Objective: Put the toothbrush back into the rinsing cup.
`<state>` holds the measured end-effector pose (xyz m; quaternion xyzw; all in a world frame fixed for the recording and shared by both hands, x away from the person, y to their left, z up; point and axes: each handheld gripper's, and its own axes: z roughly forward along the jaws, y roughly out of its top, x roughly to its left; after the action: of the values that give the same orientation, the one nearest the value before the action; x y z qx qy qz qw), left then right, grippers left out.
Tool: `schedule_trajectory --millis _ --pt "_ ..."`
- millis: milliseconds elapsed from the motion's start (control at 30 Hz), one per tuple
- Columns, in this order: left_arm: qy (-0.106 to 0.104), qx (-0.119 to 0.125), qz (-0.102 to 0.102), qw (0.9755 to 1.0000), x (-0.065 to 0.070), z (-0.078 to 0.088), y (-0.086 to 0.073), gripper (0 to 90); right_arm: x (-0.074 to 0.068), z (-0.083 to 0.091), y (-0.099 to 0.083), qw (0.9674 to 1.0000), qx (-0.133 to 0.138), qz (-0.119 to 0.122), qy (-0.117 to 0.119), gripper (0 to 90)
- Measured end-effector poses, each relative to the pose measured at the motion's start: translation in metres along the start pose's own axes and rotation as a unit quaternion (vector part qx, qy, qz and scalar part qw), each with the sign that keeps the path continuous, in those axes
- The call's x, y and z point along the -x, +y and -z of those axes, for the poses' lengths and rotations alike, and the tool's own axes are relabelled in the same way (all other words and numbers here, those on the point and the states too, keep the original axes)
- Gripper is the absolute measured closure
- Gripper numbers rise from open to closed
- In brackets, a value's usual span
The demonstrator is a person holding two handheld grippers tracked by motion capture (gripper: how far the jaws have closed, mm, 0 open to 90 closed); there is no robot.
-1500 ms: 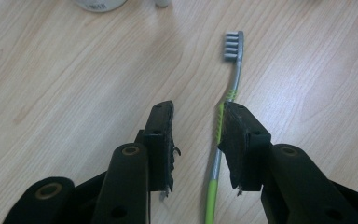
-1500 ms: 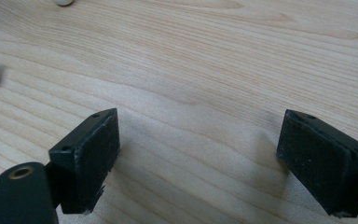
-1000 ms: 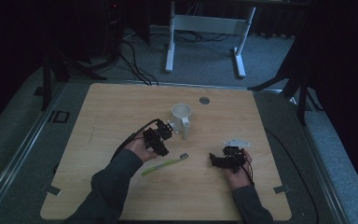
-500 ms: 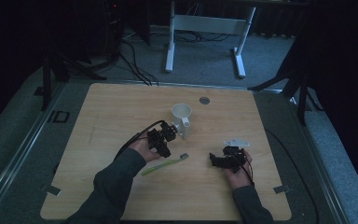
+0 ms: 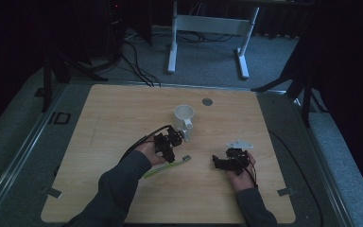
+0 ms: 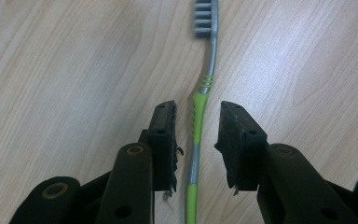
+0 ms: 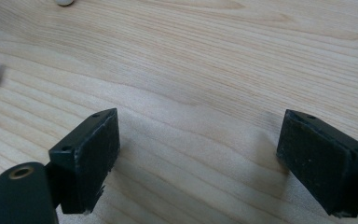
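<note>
The green-and-grey toothbrush (image 6: 199, 107) lies flat on the wooden table (image 5: 123, 113), just in front of the white mug (image 5: 184, 116), and the left gripper (image 6: 196, 140) is poised right over its handle, its jaws straddling it and just closing in, but the pads are not yet pressing on it. Over to the side, well apart from the brush, the right gripper (image 7: 198, 163) sits low over bare wood with its jaws spread wide, holding nothing.
</note>
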<state>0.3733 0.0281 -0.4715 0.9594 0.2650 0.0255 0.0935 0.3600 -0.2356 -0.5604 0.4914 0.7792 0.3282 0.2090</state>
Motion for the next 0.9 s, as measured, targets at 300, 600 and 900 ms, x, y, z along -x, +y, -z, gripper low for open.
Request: schedule_trajectory --millis 300,600,900 --pt "-0.002 -0.020 -0.004 0.9998 0.000 -0.010 0.004 67.4 0.000 0.000 0.000 1.0000 0.000 0.001 0.001 12.6" --pt "-0.003 -0.042 -0.015 0.9990 0.004 -0.021 0.007 71.0 0.000 0.000 0.000 1.0000 0.001 0.001 0.001 12.6" --pt "-0.003 -0.062 -0.023 0.9978 0.007 -0.032 0.011 74.0 0.000 0.000 0.000 1.0000 0.000 0.003 0.001 12.6"
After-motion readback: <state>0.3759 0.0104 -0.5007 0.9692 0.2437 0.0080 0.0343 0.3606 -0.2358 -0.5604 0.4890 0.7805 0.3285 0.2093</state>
